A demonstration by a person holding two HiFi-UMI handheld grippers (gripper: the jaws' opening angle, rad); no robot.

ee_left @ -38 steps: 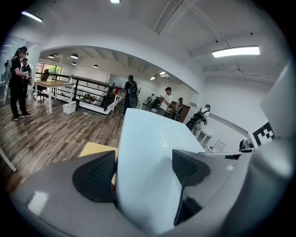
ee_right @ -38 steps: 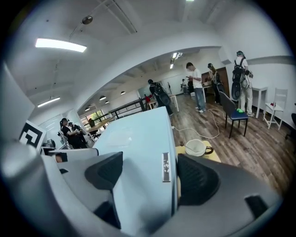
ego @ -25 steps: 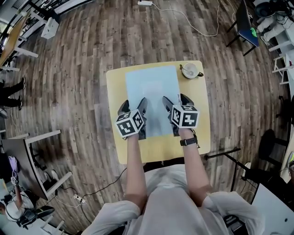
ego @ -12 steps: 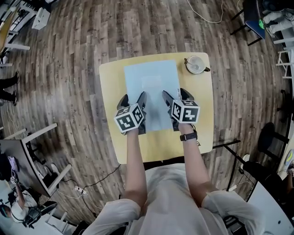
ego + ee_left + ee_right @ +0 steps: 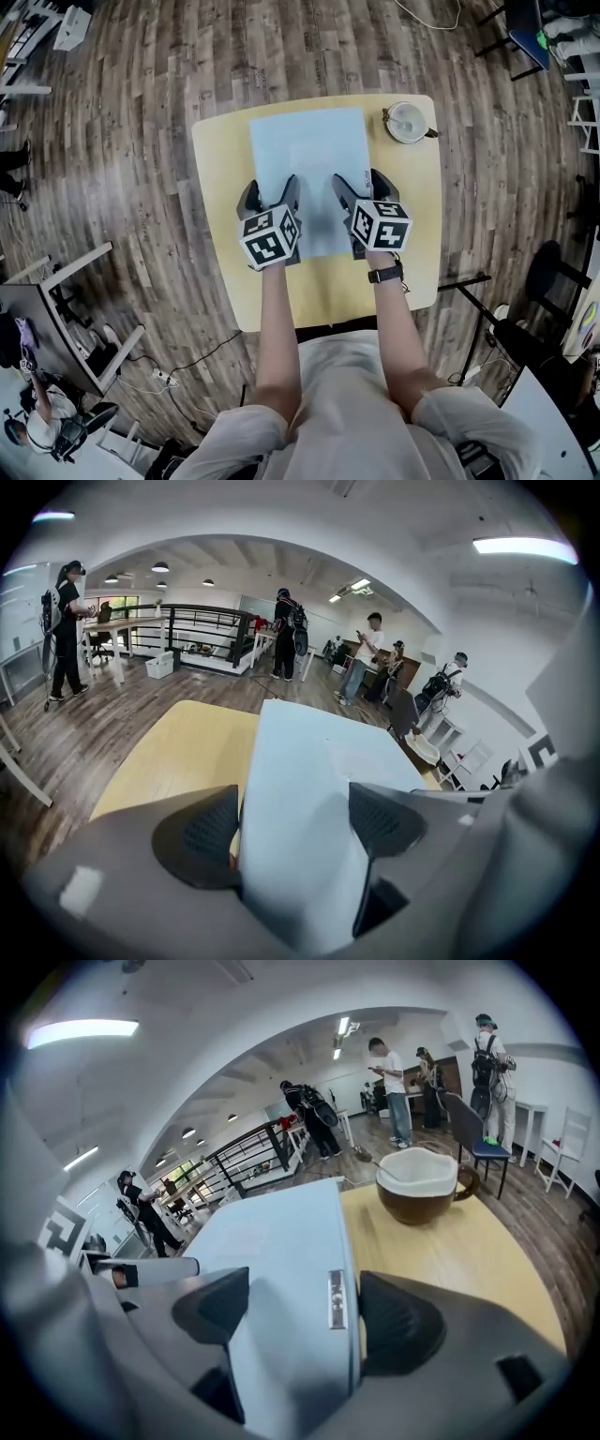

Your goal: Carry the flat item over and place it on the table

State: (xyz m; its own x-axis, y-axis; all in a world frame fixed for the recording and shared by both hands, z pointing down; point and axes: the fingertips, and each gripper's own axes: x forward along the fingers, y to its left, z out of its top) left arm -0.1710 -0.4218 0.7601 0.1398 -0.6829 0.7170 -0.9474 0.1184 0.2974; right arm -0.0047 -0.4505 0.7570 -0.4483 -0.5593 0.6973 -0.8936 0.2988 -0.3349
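Observation:
The flat item [image 5: 309, 155] is a pale blue rectangular sheet-like panel lying over the middle of the yellow table [image 5: 220, 187]. My left gripper [image 5: 270, 187] holds its near left part, with the panel [image 5: 309, 780] running between the two jaws. My right gripper [image 5: 359, 178] holds the near right part. There the panel's [image 5: 281, 1241] right edge, which carries a small silver tag, lies against the right jaw. Whether the panel rests flat on the tabletop I cannot tell.
A brown cup [image 5: 407, 122] with a white lining stands at the table's far right corner, close to the panel's right edge [image 5: 417, 1185]. Wooden floor surrounds the table. A white desk [image 5: 56, 309] stands at the left, a blue chair [image 5: 525, 23] at the far right. Several people stand in the background.
Both grippers and the panel have moved a little farther over the table, away from its near edge. The hold on the panel is unchanged.

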